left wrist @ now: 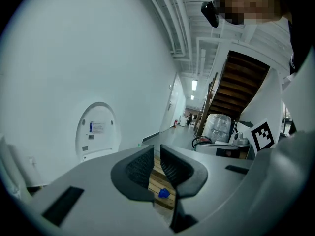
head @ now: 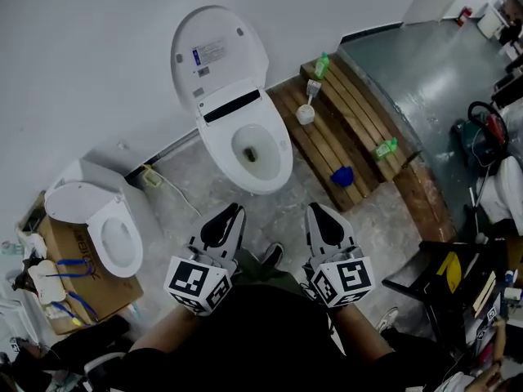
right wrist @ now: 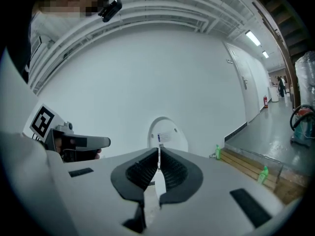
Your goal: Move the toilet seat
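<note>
Hovering side by side above the floor, the left gripper (head: 231,212) and the right gripper (head: 317,211) point toward the white toilet (head: 263,183), each with its fingers closed on nothing. The toilet seat (head: 219,144) lies flat on the bowl, well apart from both grippers. Its lid (head: 216,55) stands upright against the wall.

Left claw (left wrist: 157,156) with jaws drawn together to a narrow slit and nothing gripped, raised toilet lid (left wrist: 97,130) beyond it to the left against a white wall (left wrist: 74,58), wooden slats (left wrist: 157,180) and a small blue object (left wrist: 163,193) showing through the slit, dark staircase (left wrist: 241,87) ahead to the right
</note>
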